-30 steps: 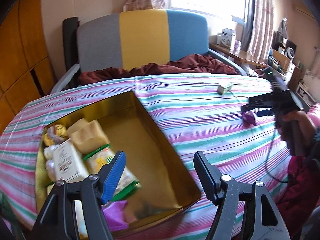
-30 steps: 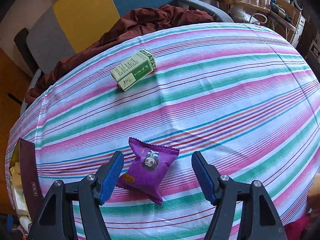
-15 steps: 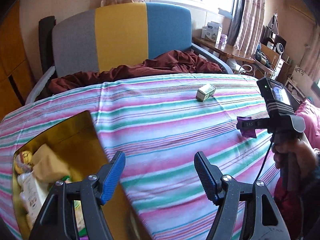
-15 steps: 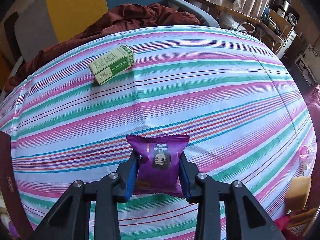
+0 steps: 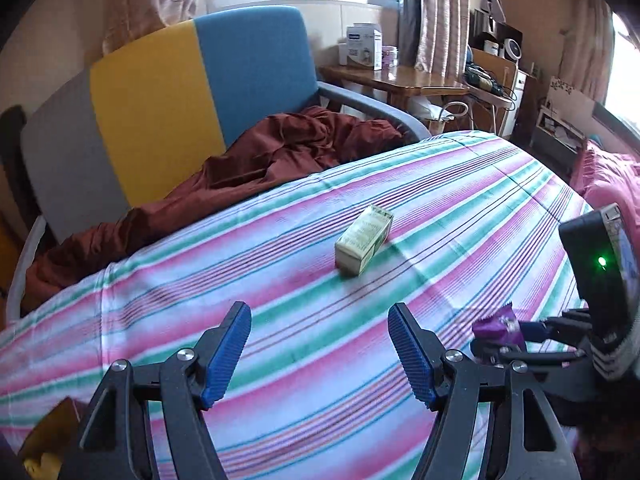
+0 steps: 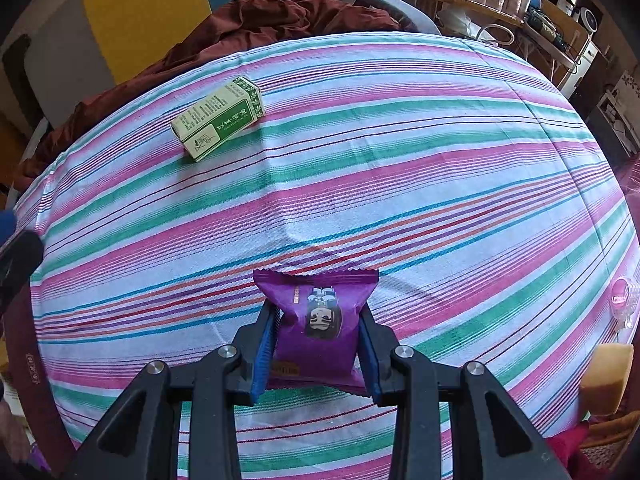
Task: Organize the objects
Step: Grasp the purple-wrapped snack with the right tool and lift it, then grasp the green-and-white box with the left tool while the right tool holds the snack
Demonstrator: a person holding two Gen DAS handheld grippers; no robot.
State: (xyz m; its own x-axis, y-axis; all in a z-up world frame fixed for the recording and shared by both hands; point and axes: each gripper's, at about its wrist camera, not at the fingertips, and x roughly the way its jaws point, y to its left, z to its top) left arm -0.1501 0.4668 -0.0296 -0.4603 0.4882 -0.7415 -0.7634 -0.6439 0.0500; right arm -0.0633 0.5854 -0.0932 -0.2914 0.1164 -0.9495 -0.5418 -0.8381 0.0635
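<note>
Left tongs (image 5: 319, 350) swung off tin, gaping, right tongs (image 6: 316, 354) clamping one purple packet (image 6: 318, 320), one green carton (image 6: 218, 118)

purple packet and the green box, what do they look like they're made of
Purple packet: probably thin plastic film, slightly glossy, with a zigzag-cut seal edge, puckering between the right gripper's jaws. Green box: likely printed matte cardboard, with sharp folded edges and flat faces.

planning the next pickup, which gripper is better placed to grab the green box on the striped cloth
Left. The left gripper has its jaws open and empty, aimed at the green box ahead of it. The right gripper is shut on the purple snack packet.
</note>
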